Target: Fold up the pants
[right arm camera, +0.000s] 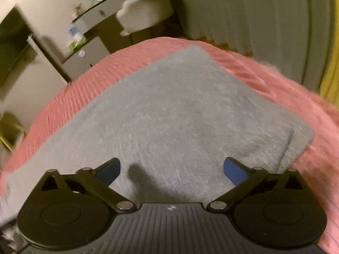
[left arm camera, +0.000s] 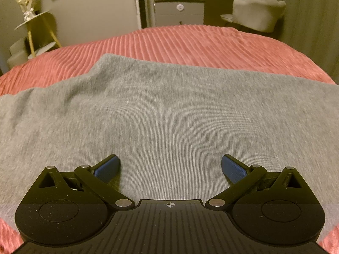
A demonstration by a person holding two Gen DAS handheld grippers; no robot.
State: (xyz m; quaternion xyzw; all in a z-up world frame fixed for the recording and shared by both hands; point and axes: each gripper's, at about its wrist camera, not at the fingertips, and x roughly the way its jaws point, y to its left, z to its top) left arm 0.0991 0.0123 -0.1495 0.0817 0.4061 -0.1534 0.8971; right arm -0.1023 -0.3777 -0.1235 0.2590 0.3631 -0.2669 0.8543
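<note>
Grey knit pants (left arm camera: 169, 110) lie spread flat on a pink ribbed bedspread (left arm camera: 190, 42). In the left wrist view my left gripper (left arm camera: 170, 165) hovers over the near part of the cloth, its blue pads wide apart with nothing between them. The right wrist view shows the pants (right arm camera: 169, 110) as a folded slab with a squared end at the right (right arm camera: 300, 135). My right gripper (right arm camera: 171, 167) stands open above the cloth, empty, casting a shadow on it. This view is blurred.
The pink bedspread (right arm camera: 275, 84) surrounds the pants on all sides. Beyond the bed stand a grey drawer cabinet (left arm camera: 180, 12), a pale upholstered chair (left arm camera: 256, 12), a yellow stand (left arm camera: 36, 31) at the left and a curtain (right arm camera: 254, 17) at the right.
</note>
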